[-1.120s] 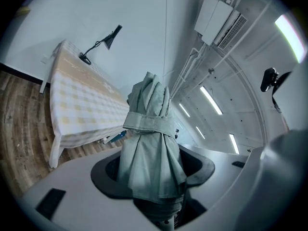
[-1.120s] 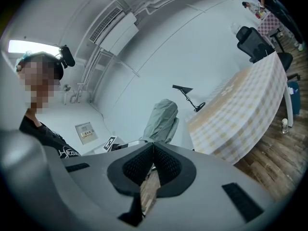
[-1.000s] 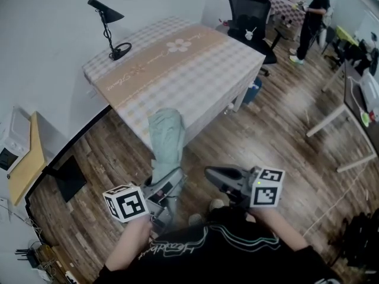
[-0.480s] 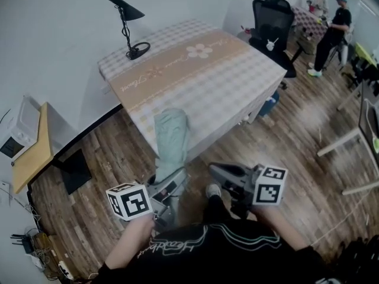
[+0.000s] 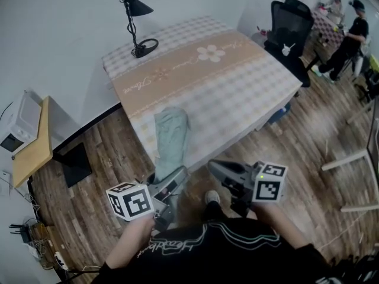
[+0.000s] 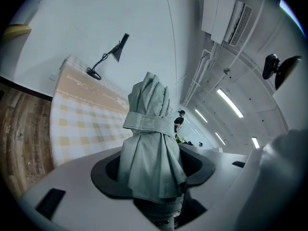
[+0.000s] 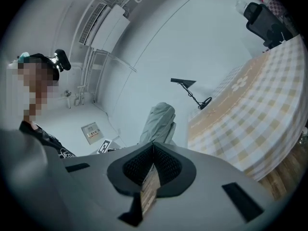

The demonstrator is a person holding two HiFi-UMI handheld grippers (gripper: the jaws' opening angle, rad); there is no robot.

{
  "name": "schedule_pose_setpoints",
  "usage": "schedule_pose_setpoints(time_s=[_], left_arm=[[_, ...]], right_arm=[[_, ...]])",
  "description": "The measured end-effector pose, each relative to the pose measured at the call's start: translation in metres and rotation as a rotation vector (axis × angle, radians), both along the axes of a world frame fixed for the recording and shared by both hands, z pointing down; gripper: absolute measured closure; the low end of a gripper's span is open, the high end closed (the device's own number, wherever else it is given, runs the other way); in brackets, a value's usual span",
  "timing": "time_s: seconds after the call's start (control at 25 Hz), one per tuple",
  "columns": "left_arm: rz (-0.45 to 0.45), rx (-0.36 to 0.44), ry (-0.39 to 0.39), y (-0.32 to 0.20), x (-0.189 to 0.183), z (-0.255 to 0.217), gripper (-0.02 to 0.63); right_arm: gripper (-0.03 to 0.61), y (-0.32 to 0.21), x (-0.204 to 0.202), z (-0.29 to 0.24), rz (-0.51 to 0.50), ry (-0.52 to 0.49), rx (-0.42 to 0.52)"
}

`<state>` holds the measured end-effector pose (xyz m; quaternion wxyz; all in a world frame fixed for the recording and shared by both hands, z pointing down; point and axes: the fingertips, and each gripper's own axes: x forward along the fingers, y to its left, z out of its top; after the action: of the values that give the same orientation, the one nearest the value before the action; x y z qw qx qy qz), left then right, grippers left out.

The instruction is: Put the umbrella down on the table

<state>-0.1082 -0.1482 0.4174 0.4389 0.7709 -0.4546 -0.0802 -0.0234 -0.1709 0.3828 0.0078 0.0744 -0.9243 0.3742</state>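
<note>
A folded pale green umbrella (image 5: 170, 136), wrapped by its strap, stands nearly upright in my left gripper (image 5: 170, 181), which is shut on its lower end. In the left gripper view the umbrella (image 6: 151, 138) fills the space between the jaws. Its top lines up with the near edge of the table (image 5: 237, 81), which has a checked cloth with a tan band. My right gripper (image 5: 215, 168) is held beside it on the right, shut and holding nothing. From the right gripper view (image 7: 153, 150) the umbrella (image 7: 159, 121) shows just beyond the jaws, with the table (image 7: 240, 109) to the right.
A black desk lamp (image 5: 133, 22) stands at the table's far left corner. A black office chair (image 5: 290, 28) sits behind the table, with two people (image 5: 349, 37) further back. A low wooden side table (image 5: 26, 141) with a white appliance is at left. The floor is wood.
The table and lamp have drawn closer and shifted right in the head view as the person stepped toward them. Both grippers kept their pose and the umbrella stayed in the left one.
</note>
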Motion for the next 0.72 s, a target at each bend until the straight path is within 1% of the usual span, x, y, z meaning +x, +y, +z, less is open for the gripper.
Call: schedule_pose_setpoints(time_s=[0.28,0.44,0.72], left_arm=[[-0.049,-0.031,-0.038,-0.055,-0.007,0.014,0.364],[-0.065,-0.055,-0.017,-0.081,-0.005,0.022,0.364],[-0.091,-0.099,-0.012,-0.125,-0.004,0.037,0.364]], right_arm=[[0.566,-0.057,0.0,0.01,-0.026,0.007,-0.03],[0.566,-0.081,0.005,0.014,-0.038,0.004,-0.036],[0.566,-0.125,0.015,0.019,-0.049,-0.007,-0.057]])
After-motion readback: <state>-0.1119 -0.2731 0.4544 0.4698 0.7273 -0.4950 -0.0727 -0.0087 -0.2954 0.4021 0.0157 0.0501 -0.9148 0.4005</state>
